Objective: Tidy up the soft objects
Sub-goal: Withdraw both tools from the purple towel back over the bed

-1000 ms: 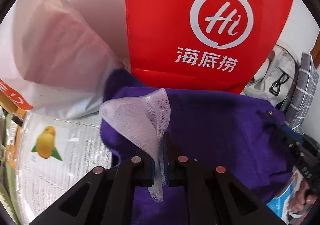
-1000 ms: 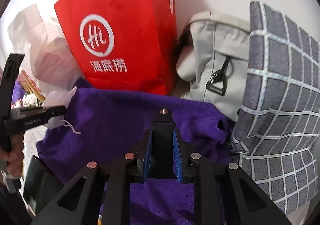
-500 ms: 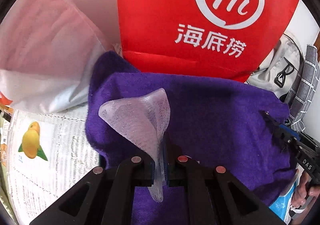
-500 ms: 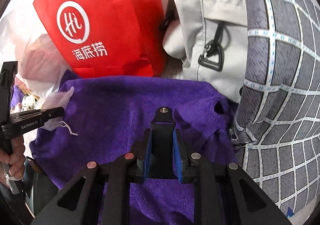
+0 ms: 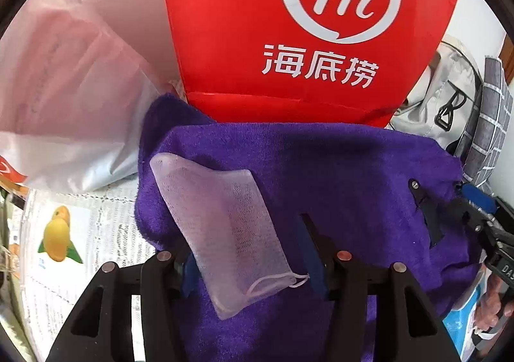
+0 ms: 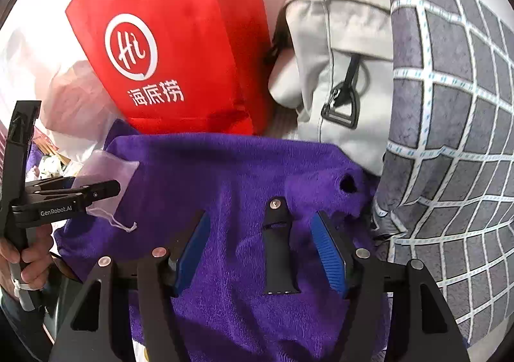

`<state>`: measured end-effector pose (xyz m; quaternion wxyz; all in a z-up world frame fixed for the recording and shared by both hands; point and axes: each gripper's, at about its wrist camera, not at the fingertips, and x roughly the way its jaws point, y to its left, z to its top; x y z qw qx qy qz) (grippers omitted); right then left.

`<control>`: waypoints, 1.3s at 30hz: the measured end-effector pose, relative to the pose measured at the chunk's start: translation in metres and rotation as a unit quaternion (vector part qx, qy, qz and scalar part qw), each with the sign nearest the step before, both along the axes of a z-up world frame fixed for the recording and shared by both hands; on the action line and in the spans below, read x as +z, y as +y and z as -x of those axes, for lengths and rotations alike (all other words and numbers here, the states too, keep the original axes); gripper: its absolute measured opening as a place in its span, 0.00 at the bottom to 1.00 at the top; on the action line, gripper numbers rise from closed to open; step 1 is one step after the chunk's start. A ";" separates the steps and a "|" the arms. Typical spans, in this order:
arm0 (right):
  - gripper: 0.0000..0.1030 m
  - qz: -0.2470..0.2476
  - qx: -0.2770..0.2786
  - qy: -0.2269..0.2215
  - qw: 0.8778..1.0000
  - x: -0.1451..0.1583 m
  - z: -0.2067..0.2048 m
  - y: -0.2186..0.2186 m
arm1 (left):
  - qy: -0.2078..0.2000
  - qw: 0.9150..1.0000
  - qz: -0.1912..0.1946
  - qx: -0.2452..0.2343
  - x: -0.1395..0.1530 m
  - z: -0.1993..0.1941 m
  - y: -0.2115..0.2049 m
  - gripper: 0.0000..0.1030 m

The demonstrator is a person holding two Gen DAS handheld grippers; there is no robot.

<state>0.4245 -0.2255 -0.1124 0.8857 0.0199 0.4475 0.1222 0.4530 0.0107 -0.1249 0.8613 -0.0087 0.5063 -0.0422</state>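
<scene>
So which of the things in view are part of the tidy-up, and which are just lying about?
Part of the job:
- purple towel
- white mesh pouch, lying on the towel between the opening left claw jaws
- black strap, on the towel between the opening right claw jaws

Just lying about:
- red paper bag
- grey backpack
- checked cushion
- white plastic bag

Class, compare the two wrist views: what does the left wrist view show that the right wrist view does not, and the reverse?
Only the left wrist view shows the white sheet printed with a yellow mango. Only the right wrist view shows the hole in the purple fleece towel. Both show that towel, the white mesh drawstring pouch and black rubber watch strap on it, and the red paper bag.
</scene>
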 end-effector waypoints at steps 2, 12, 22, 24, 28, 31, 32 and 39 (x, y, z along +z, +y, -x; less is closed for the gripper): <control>0.64 0.007 -0.003 -0.012 1.000 0.006 0.004 0.003 | -0.001 1.000 -0.004 0.002 0.003 0.002 -0.002 0.55; 0.67 0.012 -0.008 -0.048 0.999 0.043 0.040 0.007 | -0.024 1.000 0.014 0.009 0.039 0.026 0.006 0.67; 0.69 -0.014 -0.014 -0.004 1.000 0.058 0.095 0.002 | -0.023 0.999 0.031 -0.008 0.066 0.084 0.019 0.68; 0.69 -0.021 -0.012 0.007 1.000 0.057 0.107 0.005 | -0.034 0.999 0.023 -0.011 0.076 0.102 0.020 0.68; 0.69 -0.010 -0.018 0.011 1.000 0.057 0.135 0.009 | -0.037 0.999 0.026 -0.015 0.083 0.143 0.026 0.68; 0.69 -0.010 -0.016 0.013 1.000 0.053 0.161 0.014 | -0.033 0.999 0.030 -0.016 0.080 0.164 0.027 0.68; 0.69 -0.010 -0.016 0.013 1.000 0.052 0.168 0.015 | -0.033 0.999 0.028 -0.015 0.080 0.173 0.029 0.68; 0.69 -0.011 -0.014 0.011 1.000 0.047 0.227 0.014 | -0.041 0.999 0.025 0.010 0.073 0.225 0.039 0.68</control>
